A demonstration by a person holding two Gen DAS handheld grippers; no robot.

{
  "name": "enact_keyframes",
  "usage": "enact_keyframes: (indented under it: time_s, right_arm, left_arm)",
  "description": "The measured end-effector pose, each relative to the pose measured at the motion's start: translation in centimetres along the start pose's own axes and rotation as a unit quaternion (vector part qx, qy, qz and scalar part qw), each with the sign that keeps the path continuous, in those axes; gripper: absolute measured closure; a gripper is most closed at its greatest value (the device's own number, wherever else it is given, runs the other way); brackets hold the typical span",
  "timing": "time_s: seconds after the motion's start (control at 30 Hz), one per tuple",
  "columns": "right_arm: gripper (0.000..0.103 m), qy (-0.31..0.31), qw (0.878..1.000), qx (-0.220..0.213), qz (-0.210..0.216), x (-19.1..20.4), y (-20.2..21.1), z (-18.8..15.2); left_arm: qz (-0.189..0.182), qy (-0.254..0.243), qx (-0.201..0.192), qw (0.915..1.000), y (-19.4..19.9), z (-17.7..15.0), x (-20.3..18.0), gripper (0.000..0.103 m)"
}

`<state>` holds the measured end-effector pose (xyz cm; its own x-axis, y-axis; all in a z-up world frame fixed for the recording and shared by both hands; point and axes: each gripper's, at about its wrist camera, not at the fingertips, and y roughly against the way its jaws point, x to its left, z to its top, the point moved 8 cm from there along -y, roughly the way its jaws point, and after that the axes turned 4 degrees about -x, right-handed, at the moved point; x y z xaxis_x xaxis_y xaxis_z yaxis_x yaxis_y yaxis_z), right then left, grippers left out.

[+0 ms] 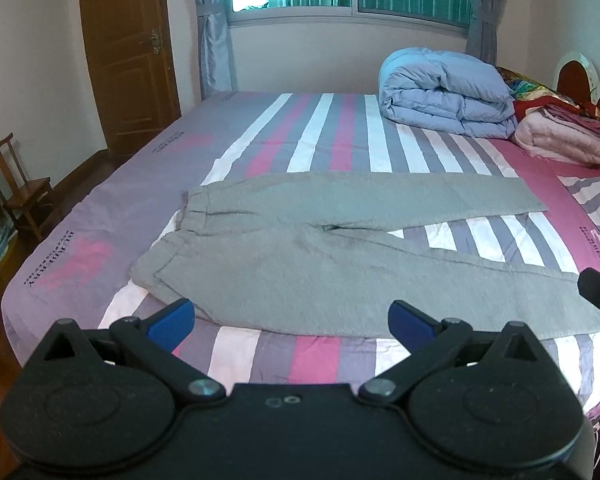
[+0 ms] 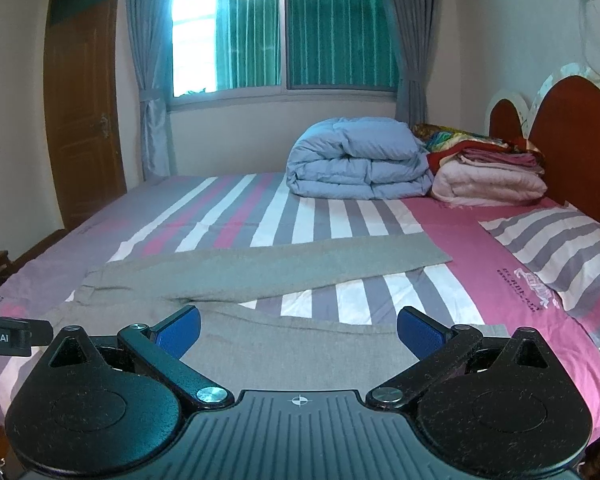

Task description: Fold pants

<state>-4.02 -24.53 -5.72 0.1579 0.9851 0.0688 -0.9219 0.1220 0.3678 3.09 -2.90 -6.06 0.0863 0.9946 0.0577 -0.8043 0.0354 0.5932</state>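
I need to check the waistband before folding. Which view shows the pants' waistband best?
The left wrist view: the waistband lies unobstructed at the pants' left end. The right wrist view shows it smaller, near the frame's left side.

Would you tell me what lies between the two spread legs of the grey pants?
Only bare striped bedsheet shows in the wedge between the legs of the grey pants, seen in both wrist views.

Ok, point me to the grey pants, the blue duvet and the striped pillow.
grey pants (image 1: pixel 284 276): left wrist view, on the seat area below the waistband.
blue duvet (image 2: pixel 356 160): right wrist view, middle of the folded bundle.
striped pillow (image 2: pixel 560 252): right wrist view, centre of its top face.
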Motion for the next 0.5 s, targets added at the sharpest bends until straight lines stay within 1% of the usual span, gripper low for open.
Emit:
enact_keyframes:
  time_s: [0.3,0.5]
  right_arm:
    - [0.000,-0.014,1.000,-0.012,0.005,-0.9,2.5,-1.1]
    - [0.000,-0.017,1.000,-0.023,0.010,-0.9,3.8,-0.8]
  left_arm:
    - [-0.004,0.004,-0.010,0.9999,1.9,-1.7,-0.5,0.006]
    - [-0.010,0.002,-0.012,0.9999,2.7,-2.5,-0.8,0.006]
